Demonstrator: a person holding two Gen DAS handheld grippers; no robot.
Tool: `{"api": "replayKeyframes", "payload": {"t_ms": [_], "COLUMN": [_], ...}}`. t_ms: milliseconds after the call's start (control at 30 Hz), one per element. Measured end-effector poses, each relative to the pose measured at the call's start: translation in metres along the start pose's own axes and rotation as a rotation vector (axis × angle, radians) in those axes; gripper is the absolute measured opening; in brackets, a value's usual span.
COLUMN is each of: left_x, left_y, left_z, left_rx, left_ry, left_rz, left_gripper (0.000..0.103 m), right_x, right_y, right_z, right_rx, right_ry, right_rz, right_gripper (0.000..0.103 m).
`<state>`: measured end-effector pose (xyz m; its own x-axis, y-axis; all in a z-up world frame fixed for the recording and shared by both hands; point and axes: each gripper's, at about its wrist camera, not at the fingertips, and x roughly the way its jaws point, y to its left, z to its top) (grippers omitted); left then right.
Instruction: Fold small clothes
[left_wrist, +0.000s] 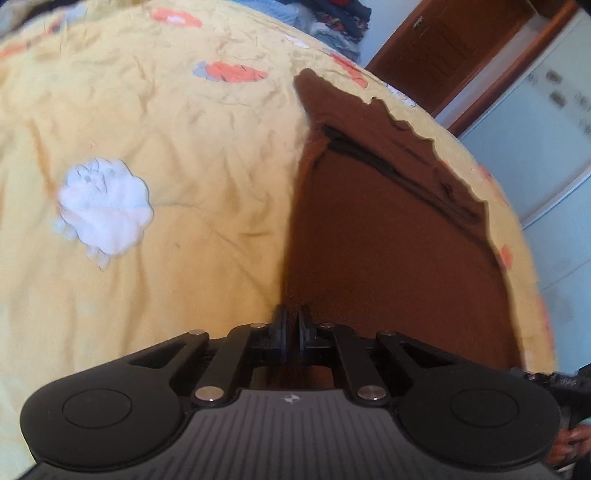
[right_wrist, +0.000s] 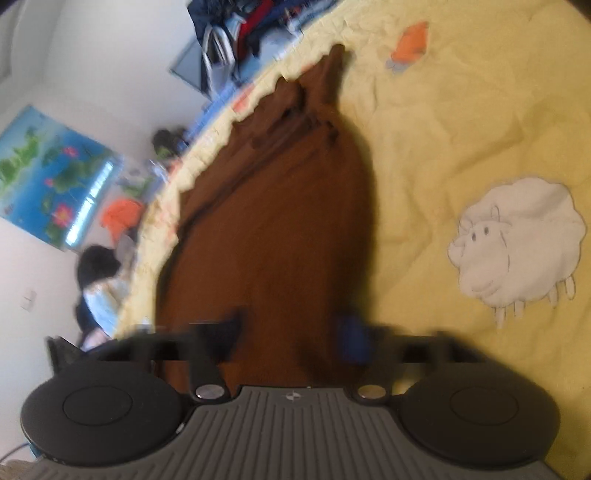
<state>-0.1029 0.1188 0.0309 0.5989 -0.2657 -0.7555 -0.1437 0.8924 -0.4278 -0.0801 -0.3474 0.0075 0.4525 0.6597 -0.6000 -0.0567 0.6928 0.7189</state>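
Brown fleece-like small garment (left_wrist: 388, 240) spread flat on yellow quilted bedspread (left_wrist: 184, 147), right half of left wrist view, running from bottom centre up to a narrow point at upper centre. Dark seam-like line (left_wrist: 388, 162) slanting across its upper part. Far edge close to the scalloped hem of the bedspread.

Left gripper (left_wrist: 293, 328) at bottom centre, jaws together, clamped on the near left edge of the brown garment; cloth edge leading straight into the tips. More brown cloth visible under the linkage.

White sheep applique (left_wrist: 105, 210) at left middle, well apart from the garment. Orange printed patches scattered along the top. Pile of dark and blue clothes (left_wrist: 340, 18) at top centre beyond the bed. Brown wooden door (left_wrist: 443, 48) at upper right.

Right wrist view heavily blurred. Same garment (right_wrist: 277, 221) filling the centre, tapering to upper centre. Right gripper (right_wrist: 290, 336) at lower centre, jaws apart, brown cloth between them, pads not pressing on it as far as the blur allows. Sheep applique (right_wrist: 517, 243) at right middle, apart from the garment. Clothes pile (right_wrist: 240, 29) at top centre. Blue flower poster (right_wrist: 48, 173) on white wall, left middle.
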Motion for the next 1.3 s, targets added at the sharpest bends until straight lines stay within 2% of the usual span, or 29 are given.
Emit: {"api": "replayKeyframes", "payload": {"t_ms": [33,67,200,233,267,300,333,367,400,500,533,567,600,633,667,767,867,933,967,1000,1033,1067,1100,1133,1167,1200,1233,1267,1300], "left_x": [-0.003,-0.005,-0.016,-0.019,-0.020,-0.021,-0.023,-0.028,-0.031,-0.035,-0.036,-0.034,-0.030,-0.028,-0.029,-0.036,-0.039,-0.041,-0.039,-0.038,-0.039,-0.040,-0.040,-0.041,-0.040,-0.038,-0.034,-0.029,-0.030], "left_y": [0.001,0.003,0.009,0.009,0.009,0.010,0.011,0.011,0.010,0.002,-0.003,-0.007,-0.008,-0.005,-0.001,0.008,0.013,0.011,0.010,0.010,0.010,0.008,0.006,0.001,-0.005,-0.010,-0.014,-0.013,-0.012], "left_z": [0.000,0.002,-0.002,-0.005,-0.009,-0.015,-0.021,-0.028,-0.035,-0.052,-0.056,-0.058,-0.059,-0.058,-0.056,-0.051,-0.054,-0.061,-0.065,-0.069,-0.073,-0.077,-0.079,-0.081,-0.081,-0.081,-0.080,-0.077,-0.074], "left_rx": [0.014,0.024,0.029,0.019,0.004,-0.014,-0.032,-0.041,-0.046,-0.033,-0.008,0.017,0.025,0.017,0.014,0.045,0.040,0.027,0.003,-0.028,-0.050,-0.065,-0.070,-0.058,-0.038,-0.017,0.001,0.003,-0.006], "left_ry": [-0.011,-0.013,0.002,0.013,0.035,0.054,0.061,0.051,0.050,0.046,0.042,0.048,0.068,0.070,0.065,0.044,0.072,0.098,0.133,0.148,0.139,0.129,0.119,0.108,0.101,0.102,0.123,0.141,0.137], "left_rz": [0.023,0.037,0.014,-0.002,-0.030,-0.059,-0.088,-0.120,-0.141,-0.157,-0.143,-0.118,-0.084,-0.079,-0.078,-0.021,-0.049,-0.090,-0.136,-0.194,-0.243,-0.277,-0.285,-0.271,-0.255,-0.230,-0.186,-0.157,-0.160], "left_gripper": [0.005,0.005,0.006,0.010,0.021,0.030,0.047,0.064,0.068,0.067,0.057,0.022,0.006,0.004,0.004,0.004,0.004,0.008,0.018,0.028,0.050,0.066,0.068,0.066,0.061,0.044,0.005,0.005,0.005], "right_x": [0.001,-0.003,-0.017,-0.019,-0.021,-0.025,-0.029,-0.033,-0.037,-0.037,-0.035,-0.033,-0.031,-0.028,-0.024,-0.033,-0.040,-0.042,-0.043,-0.045,-0.048,-0.050,-0.049,-0.044,-0.041,-0.036,-0.029,-0.023,-0.022], "right_y": [-0.004,-0.010,-0.030,-0.030,-0.029,-0.026,-0.022,-0.018,-0.014,-0.004,-0.002,0.000,0.002,0.002,-0.001,-0.019,-0.029,-0.030,-0.029,-0.028,-0.024,-0.019,-0.013,-0.007,-0.003,-0.001,-0.002,-0.004,-0.004], "right_z": [-0.002,-0.002,-0.005,-0.008,-0.011,-0.014,-0.018,-0.022,-0.026,-0.037,-0.042,-0.046,-0.049,-0.051,-0.052,-0.052,-0.054,-0.058,-0.060,-0.062,-0.064,-0.065,-0.066,-0.066,-0.067,-0.066,-0.066,-0.065,-0.065], "right_rx": [-0.004,-0.004,0.083,0.102,0.113,0.113,0.106,0.096,0.078,0.050,0.047,0.034,0.020,0.014,0.019,0.049,0.082,0.117,0.135,0.145,0.145,0.135,0.125,0.112,0.094,0.089,0.095,0.099,0.081], "right_ry": [-0.008,-0.029,-0.059,-0.059,-0.056,-0.052,-0.050,-0.049,-0.043,0.004,0.015,0.020,0.028,0.035,0.050,0.012,-0.003,0.002,0.011,0.015,0.014,0.017,0.031,0.050,0.056,0.067,0.092,0.115,0.105], "right_rz": [-0.023,-0.011,0.015,0.022,0.035,0.049,0.073,0.091,0.092,0.089,0.100,0.102,0.090,0.067,0.038,0.065,0.071,0.083,0.103,0.131,0.165,0.185,0.182,0.166,0.153,0.150,0.136,0.118,0.108], "right_gripper": [0.009,0.008,0.008,0.012,0.025,0.044,0.056,0.075,0.080,0.079,0.078,0.070,0.049,0.034,0.011,0.008,0.006,0.012,0.027,0.050,0.060,0.075,0.078,0.077,0.070,0.048,0.027,0.014,0.014]}}
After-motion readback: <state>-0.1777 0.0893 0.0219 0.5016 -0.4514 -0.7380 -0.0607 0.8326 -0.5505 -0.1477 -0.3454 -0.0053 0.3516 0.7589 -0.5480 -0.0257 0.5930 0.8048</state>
